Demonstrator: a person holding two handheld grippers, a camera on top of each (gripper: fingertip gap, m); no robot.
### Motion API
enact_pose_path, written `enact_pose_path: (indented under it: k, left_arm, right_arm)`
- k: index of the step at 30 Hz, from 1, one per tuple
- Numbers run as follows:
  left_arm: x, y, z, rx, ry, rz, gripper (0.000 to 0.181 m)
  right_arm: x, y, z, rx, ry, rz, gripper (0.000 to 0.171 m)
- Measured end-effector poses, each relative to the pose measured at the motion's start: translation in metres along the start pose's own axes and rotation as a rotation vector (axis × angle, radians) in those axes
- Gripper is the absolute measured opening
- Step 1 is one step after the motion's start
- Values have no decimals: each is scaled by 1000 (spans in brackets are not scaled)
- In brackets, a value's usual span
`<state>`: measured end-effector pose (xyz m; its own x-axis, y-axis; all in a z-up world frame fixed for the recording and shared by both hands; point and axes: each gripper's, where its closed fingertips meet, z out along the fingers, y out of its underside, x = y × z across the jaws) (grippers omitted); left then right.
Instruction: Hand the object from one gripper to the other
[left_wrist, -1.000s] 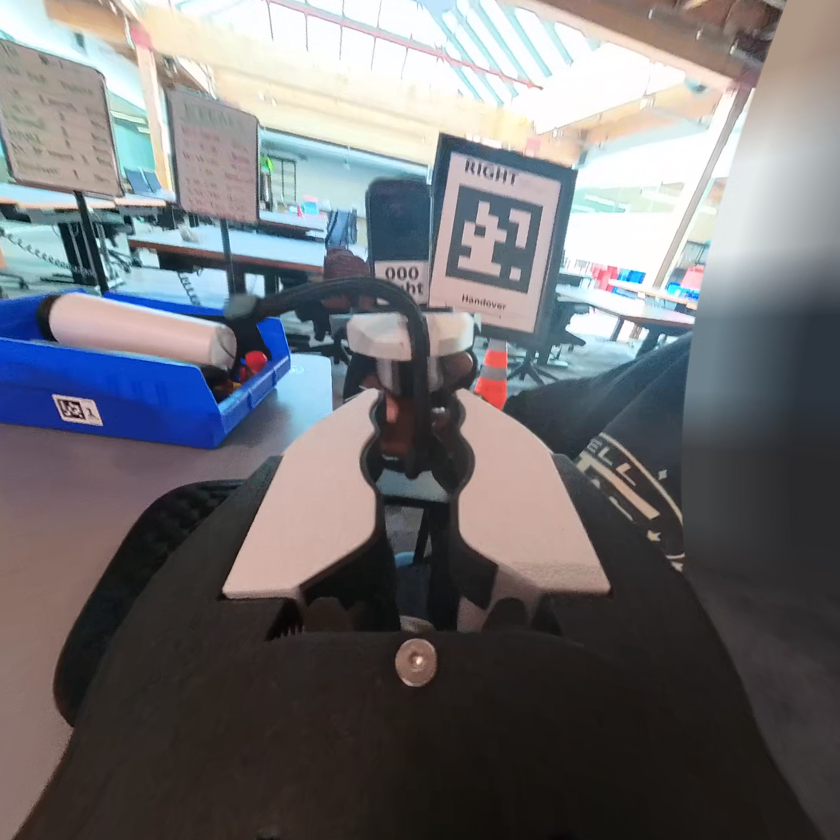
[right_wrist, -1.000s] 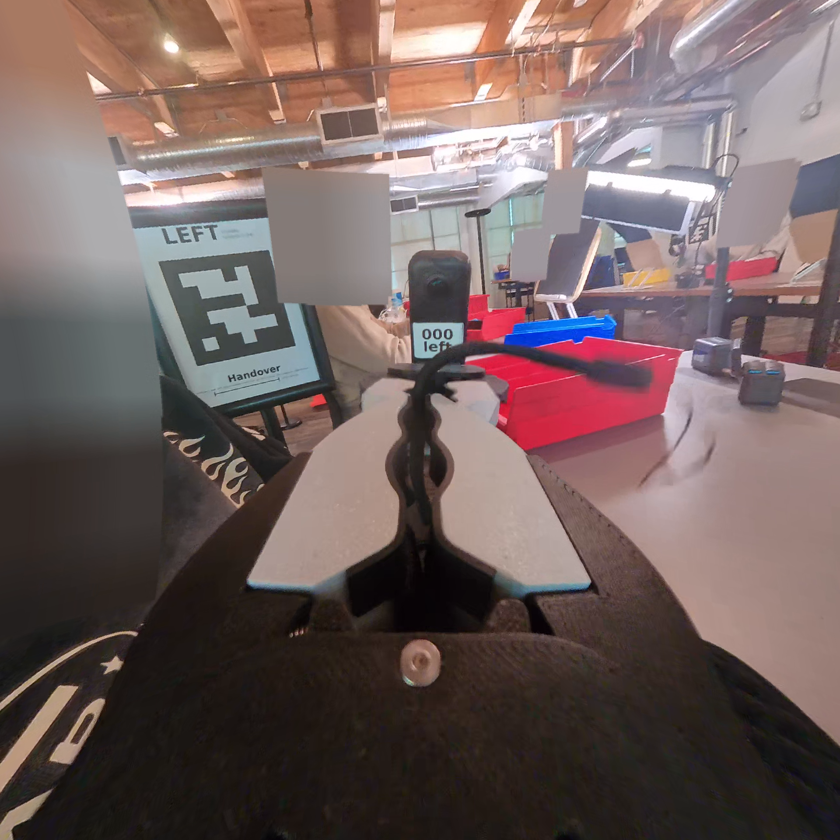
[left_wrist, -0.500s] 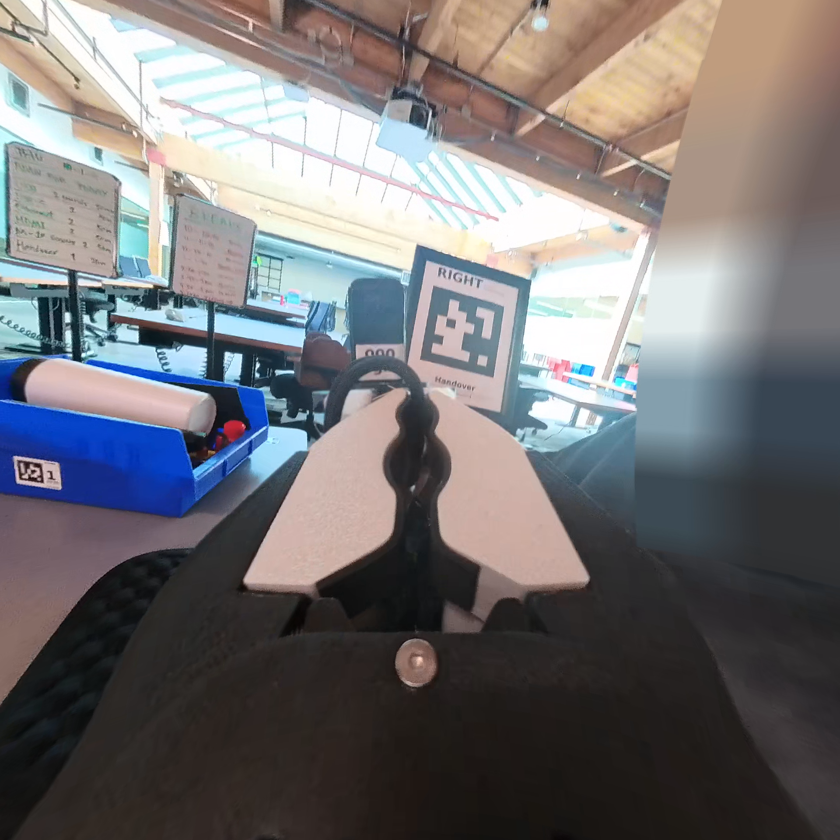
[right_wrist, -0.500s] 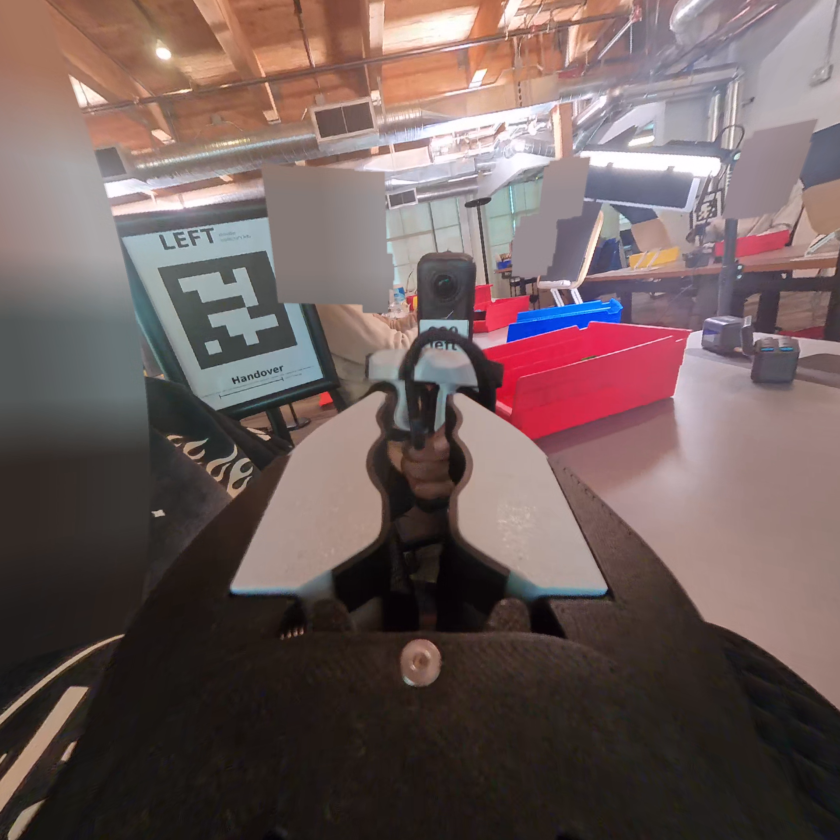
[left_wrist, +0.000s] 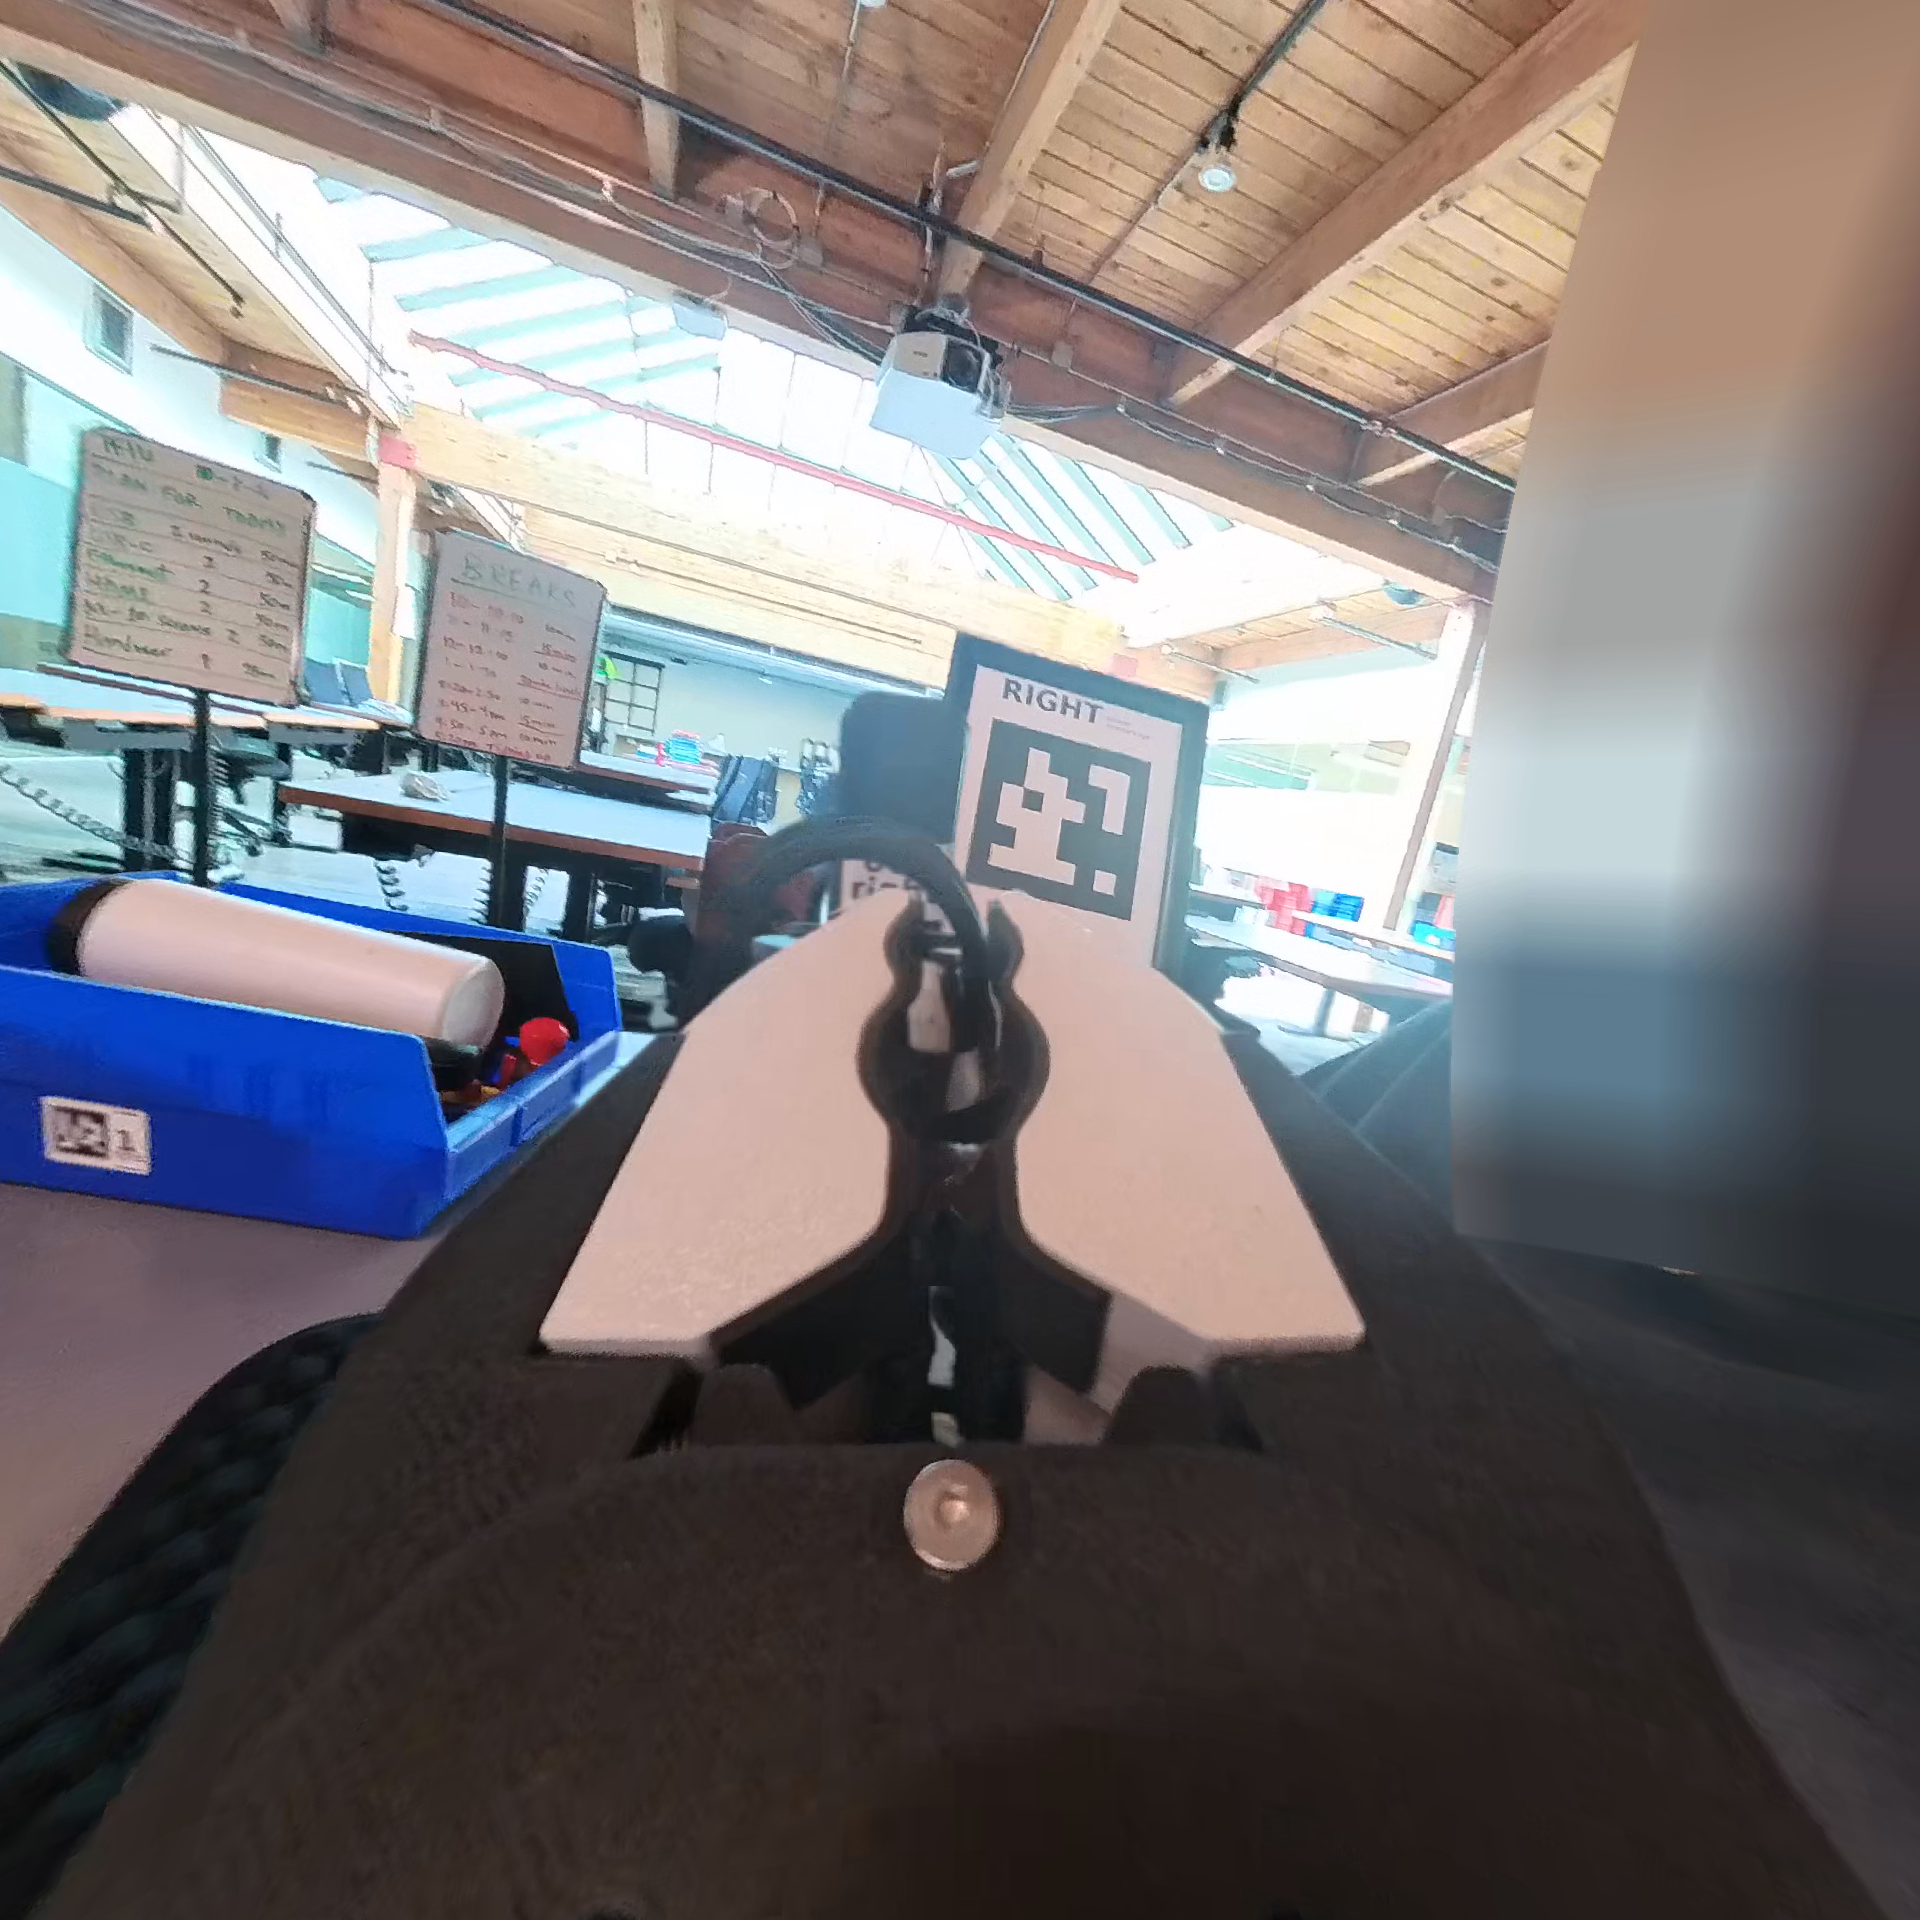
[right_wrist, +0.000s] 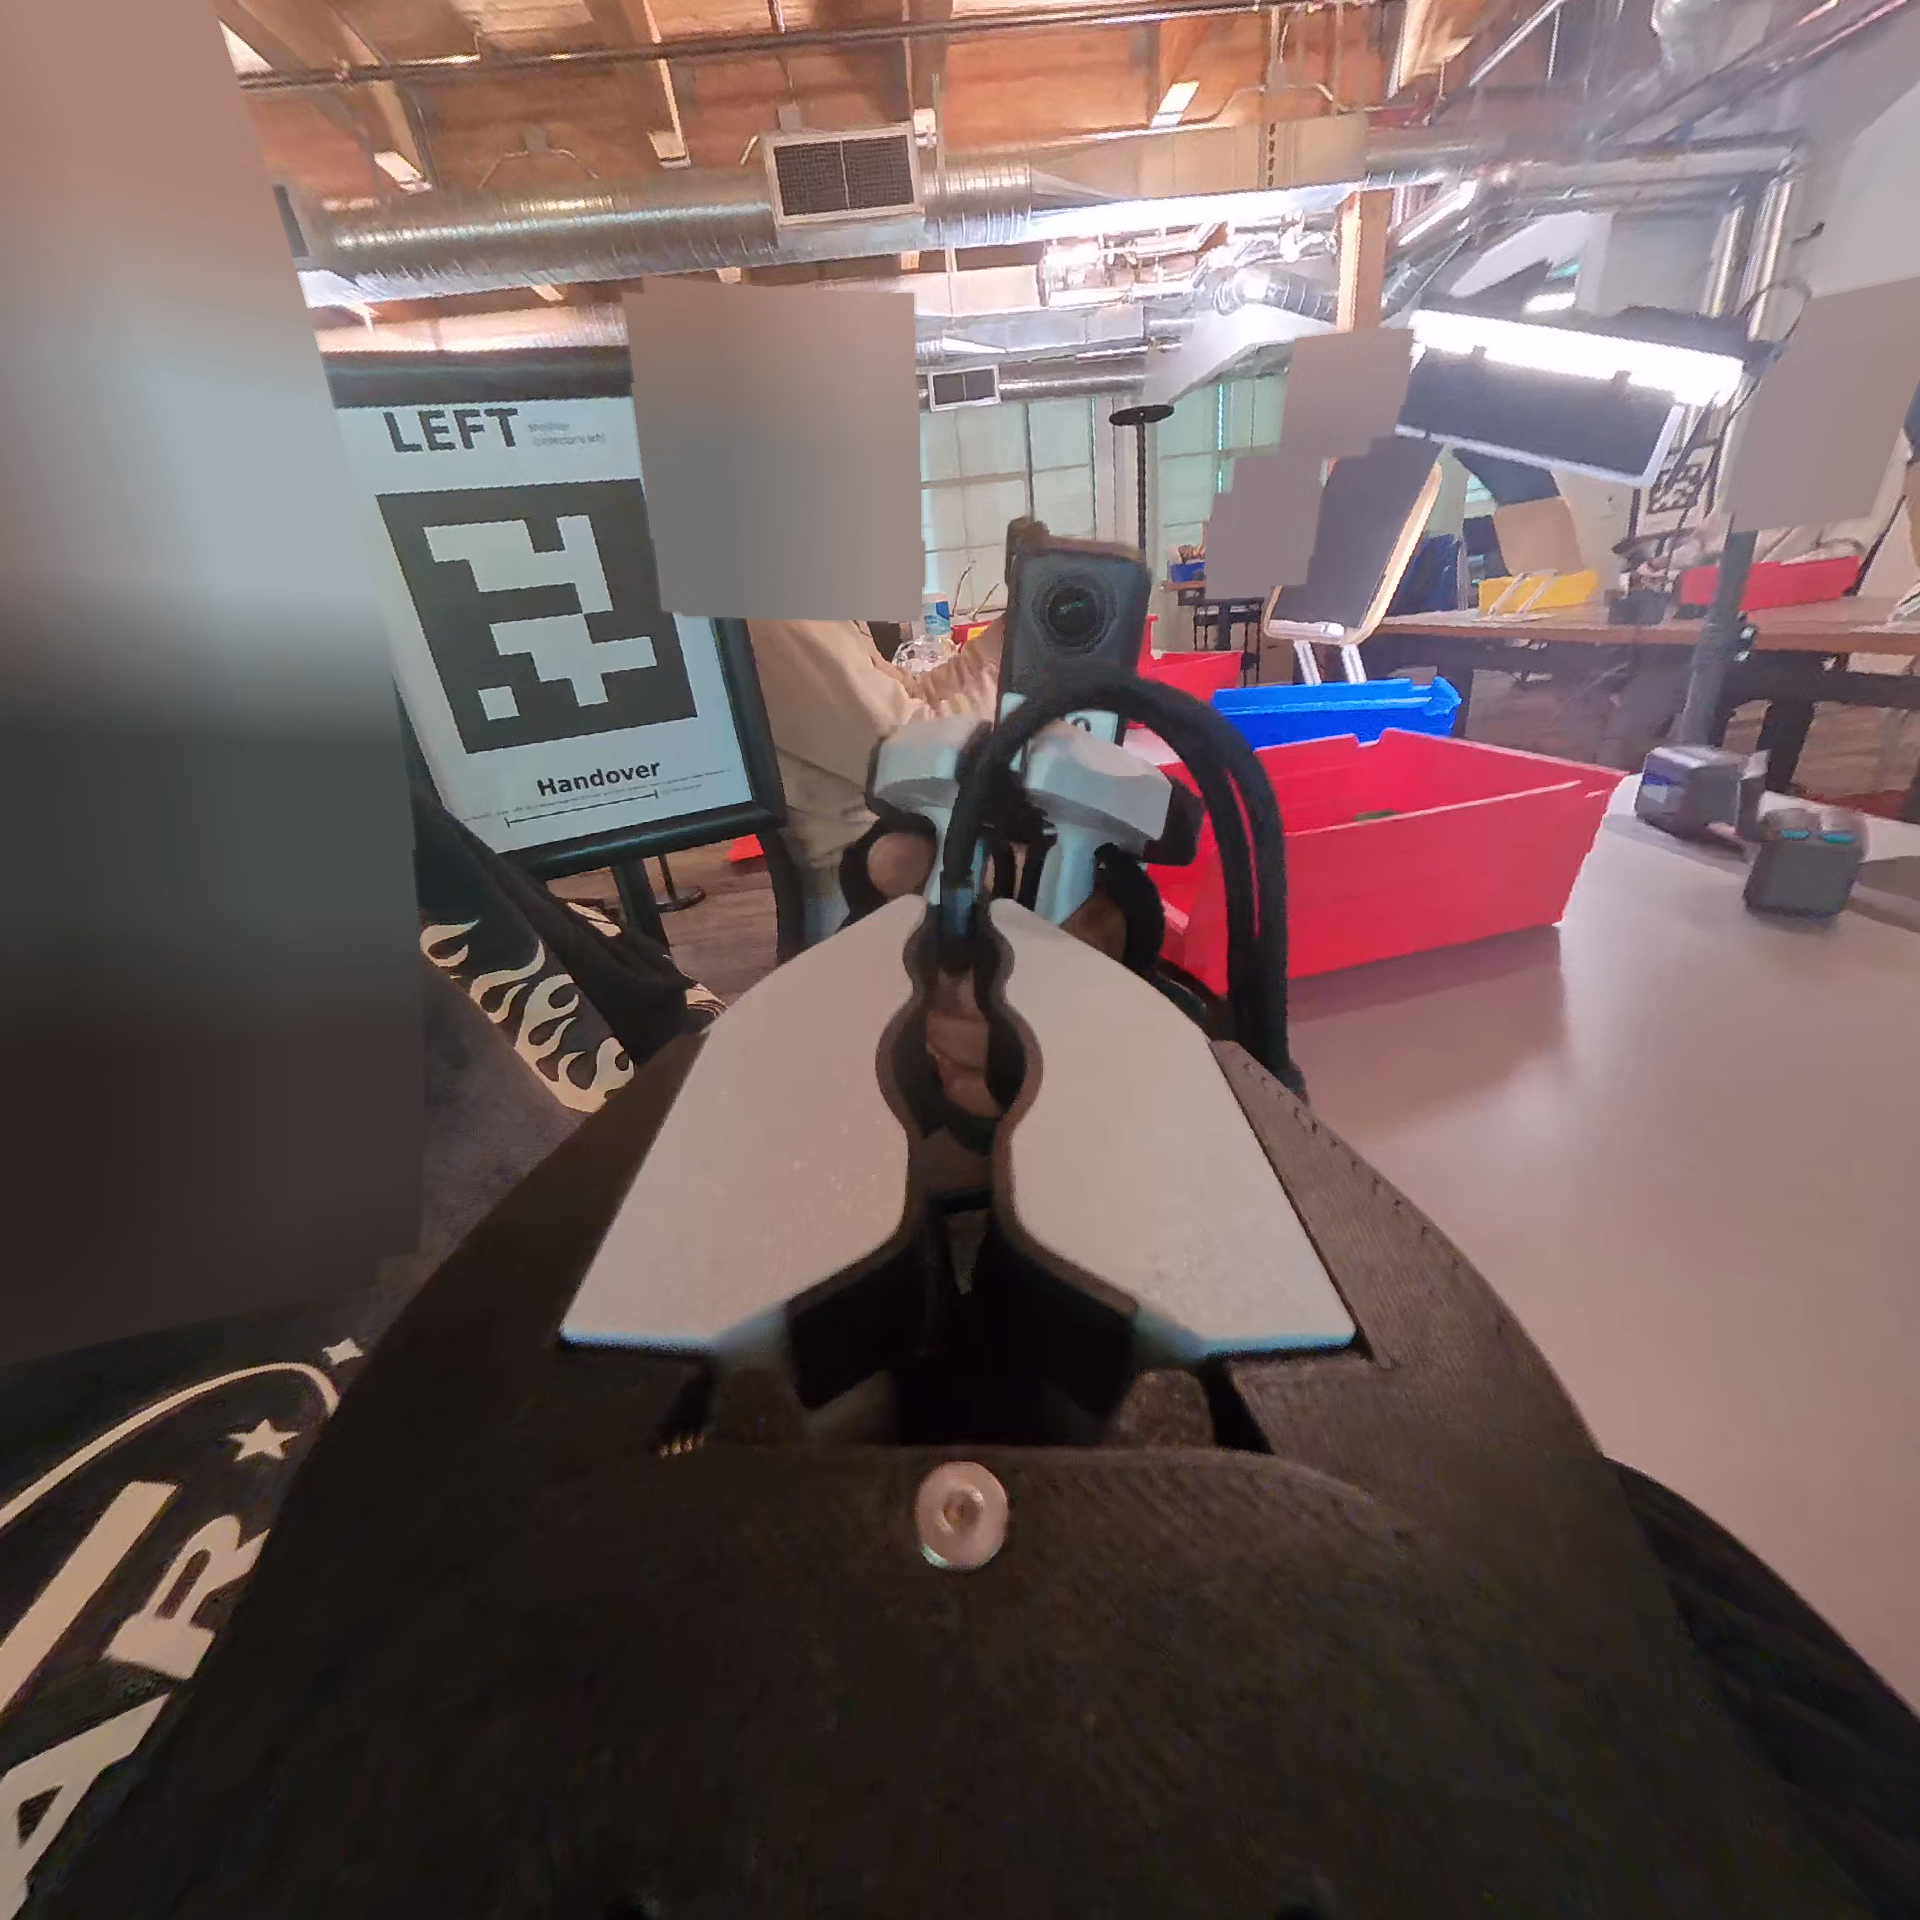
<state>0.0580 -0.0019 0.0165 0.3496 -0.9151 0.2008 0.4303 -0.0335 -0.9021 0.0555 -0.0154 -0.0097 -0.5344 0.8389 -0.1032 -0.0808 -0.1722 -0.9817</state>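
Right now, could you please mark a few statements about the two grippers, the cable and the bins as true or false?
1. A white cylinder lies in the blue bin. True.
2. The red bin stands on the floor. False: it sits on the grey table.
3. The black cable runs between the fingers of the left gripper. True.
4. The right gripper is wide open with nothing in it. False: its fingers are nearly together, with the cable's end between their tips.
5. The cable lies flat on the table. False: it arches up in a loop above the fingertips.
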Motion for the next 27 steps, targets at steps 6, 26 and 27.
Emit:
enact_pose_path:
  k: [6, 26, 27]
  left_arm:
    - [-13, -30, -20, 84, -139, 92, 23]
    - [15, -80, -45, 63, -281, 477, 23]
    - [17, -82, -46, 57, -285, 493, 23]
  right_arm:
    - [10, -45, -53, -29, 186, -170, 6]
    - [149, -29, -242, -492, 821, 6, 6]
    - [171, -34, -249, -511, 865, -59, 6]
